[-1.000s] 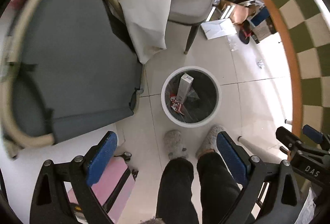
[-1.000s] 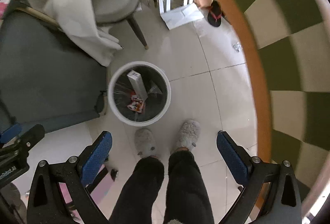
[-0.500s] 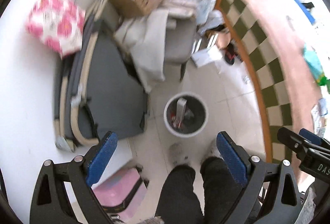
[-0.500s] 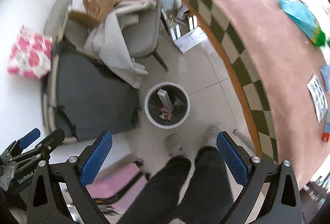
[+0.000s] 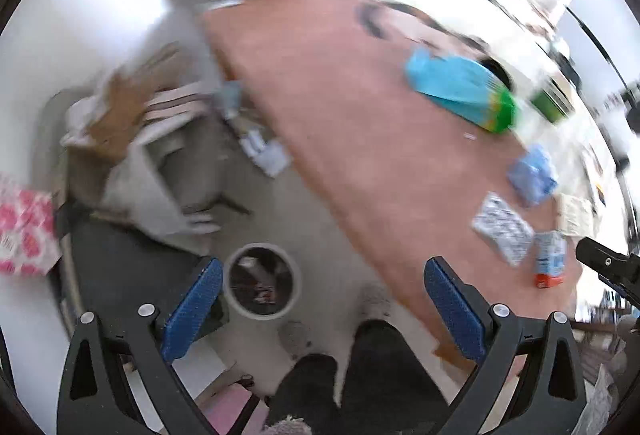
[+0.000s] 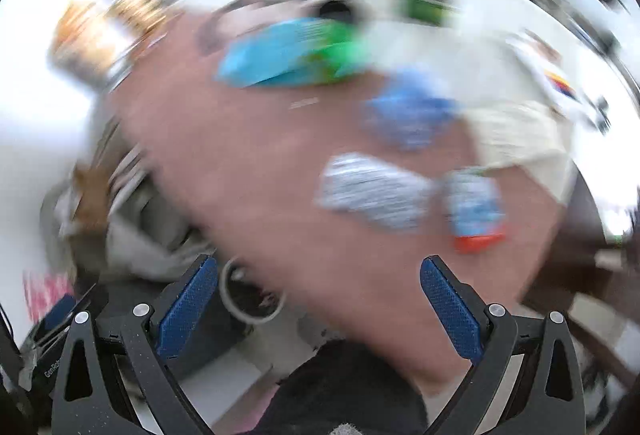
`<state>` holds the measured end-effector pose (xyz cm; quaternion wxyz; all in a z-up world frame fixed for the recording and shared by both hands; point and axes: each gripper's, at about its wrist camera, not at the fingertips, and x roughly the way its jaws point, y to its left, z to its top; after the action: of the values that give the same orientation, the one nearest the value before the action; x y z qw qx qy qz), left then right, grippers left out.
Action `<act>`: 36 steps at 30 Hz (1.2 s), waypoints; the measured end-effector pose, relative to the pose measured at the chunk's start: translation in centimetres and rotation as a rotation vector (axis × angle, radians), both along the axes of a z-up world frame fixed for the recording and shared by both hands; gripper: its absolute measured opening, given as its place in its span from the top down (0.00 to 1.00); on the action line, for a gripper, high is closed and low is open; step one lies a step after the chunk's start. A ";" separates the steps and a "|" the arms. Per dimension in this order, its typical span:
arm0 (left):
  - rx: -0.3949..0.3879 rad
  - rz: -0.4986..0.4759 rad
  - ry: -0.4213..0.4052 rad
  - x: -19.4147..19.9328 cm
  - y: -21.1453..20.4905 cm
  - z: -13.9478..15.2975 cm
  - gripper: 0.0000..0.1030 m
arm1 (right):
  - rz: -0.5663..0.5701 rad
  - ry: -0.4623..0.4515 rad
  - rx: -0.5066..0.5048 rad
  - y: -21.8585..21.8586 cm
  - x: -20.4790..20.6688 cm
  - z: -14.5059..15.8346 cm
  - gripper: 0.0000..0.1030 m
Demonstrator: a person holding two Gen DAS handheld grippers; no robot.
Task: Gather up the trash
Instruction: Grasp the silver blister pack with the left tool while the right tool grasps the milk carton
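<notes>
Trash (image 5: 262,285) (blurred) lies inside the round bin (image 5: 294,299).

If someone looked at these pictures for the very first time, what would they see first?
Probably the bright blue and green crinkly bag lying on the big pinkish-brown tabletop, far from the person. Next, the round white-rimmed trash bin on the floor beside the table, with some rubbish already inside. Both blue-padded grippers, left and right, are wide open and empty.
</notes>
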<state>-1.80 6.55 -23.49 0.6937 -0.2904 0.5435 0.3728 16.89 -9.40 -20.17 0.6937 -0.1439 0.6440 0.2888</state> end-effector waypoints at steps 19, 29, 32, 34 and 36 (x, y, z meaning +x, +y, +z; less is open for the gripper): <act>-0.391 0.035 0.159 16.7 -4.0 -12.9 0.01 | -0.112 0.141 -0.143 -7.5 13.3 -13.8 0.40; -0.498 0.247 0.132 19.1 -2.3 -17.0 0.26 | -0.221 0.103 -0.160 -10.9 15.8 -12.5 0.42; -0.391 0.022 0.199 20.3 -3.4 -16.3 0.28 | -0.215 0.117 -0.163 -11.1 15.7 -12.9 0.42; -0.326 -0.148 0.253 20.6 -4.1 -16.1 0.26 | -0.208 0.122 -0.165 -11.4 15.5 -12.9 0.42; -0.273 -0.219 0.300 19.9 -4.0 -16.0 0.27 | -0.206 0.133 -0.163 -11.6 15.1 -13.2 0.42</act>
<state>18.12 2.57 -39.46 0.5958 -0.2621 0.7141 0.2575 31.99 -20.99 -33.36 0.6616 -0.1136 0.7210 0.1717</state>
